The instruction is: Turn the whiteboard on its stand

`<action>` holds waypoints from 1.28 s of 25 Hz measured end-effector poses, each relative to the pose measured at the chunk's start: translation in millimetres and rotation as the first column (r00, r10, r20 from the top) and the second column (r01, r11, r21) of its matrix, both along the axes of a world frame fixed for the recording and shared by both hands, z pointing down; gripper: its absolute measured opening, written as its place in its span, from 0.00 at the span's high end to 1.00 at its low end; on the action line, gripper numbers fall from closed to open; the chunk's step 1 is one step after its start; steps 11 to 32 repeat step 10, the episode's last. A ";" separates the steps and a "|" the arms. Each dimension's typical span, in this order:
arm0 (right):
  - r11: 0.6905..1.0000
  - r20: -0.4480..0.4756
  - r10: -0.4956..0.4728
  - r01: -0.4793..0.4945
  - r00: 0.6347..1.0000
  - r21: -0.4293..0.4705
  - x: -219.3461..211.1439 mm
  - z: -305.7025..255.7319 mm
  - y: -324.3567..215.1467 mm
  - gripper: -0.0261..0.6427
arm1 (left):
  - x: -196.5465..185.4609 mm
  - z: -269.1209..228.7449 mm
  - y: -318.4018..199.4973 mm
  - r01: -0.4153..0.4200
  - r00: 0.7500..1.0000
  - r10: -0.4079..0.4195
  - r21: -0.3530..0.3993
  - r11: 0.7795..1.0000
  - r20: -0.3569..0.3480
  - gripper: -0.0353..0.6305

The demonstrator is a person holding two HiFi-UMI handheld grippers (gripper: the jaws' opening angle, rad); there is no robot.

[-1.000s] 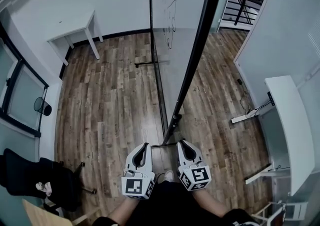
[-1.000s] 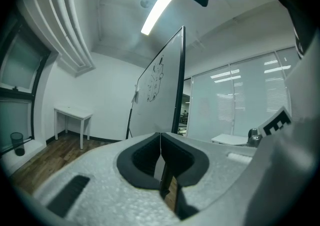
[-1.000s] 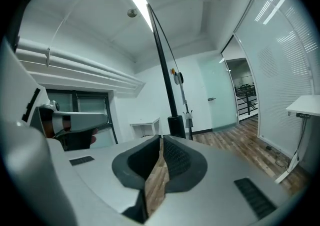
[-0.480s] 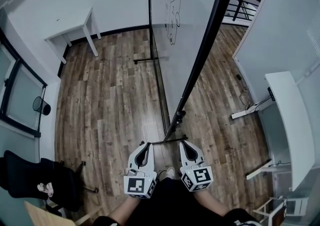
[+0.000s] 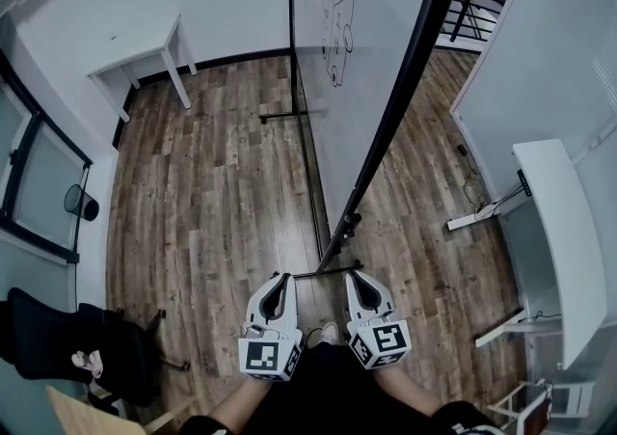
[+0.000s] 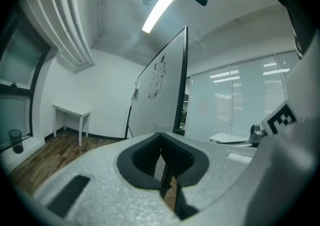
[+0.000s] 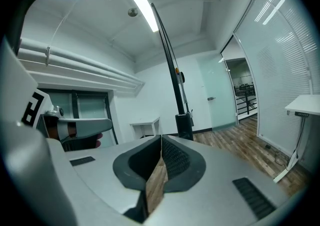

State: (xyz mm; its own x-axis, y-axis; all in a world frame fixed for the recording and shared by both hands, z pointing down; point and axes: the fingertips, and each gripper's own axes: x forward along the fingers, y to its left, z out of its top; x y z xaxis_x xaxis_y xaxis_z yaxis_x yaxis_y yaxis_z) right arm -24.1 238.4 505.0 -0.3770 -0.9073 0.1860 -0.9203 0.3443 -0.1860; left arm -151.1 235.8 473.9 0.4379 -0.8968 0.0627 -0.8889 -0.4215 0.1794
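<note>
Whiteboard is seen edge-on on its stand, progress undeterminable; left gripper and right gripper fingers are closed empty, clear of it.

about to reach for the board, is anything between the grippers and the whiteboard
Nothing visible does. Only bare wooden floor and the stand's own foot bar lie between the left gripper, the right gripper and the near edge of the whiteboard. Both grippers are shut and empty.
</note>
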 end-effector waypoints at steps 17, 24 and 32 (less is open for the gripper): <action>1.000 0.001 -0.005 0.005 1.000 -0.001 -3.1 0.5 -0.6 0.94 | -2.3 2.5 -0.3 0.010 1.000 -0.010 -0.012 1.000 -0.002 0.92; 1.000 0.001 -0.005 0.005 1.000 -0.001 -3.1 0.5 -0.6 0.94 | -2.3 2.5 -0.3 0.010 1.000 -0.010 -0.012 1.000 -0.002 0.92; 1.000 0.001 -0.005 0.005 1.000 -0.001 -3.1 0.5 -0.6 0.94 | -2.3 2.5 -0.3 0.010 1.000 -0.010 -0.012 1.000 -0.002 0.92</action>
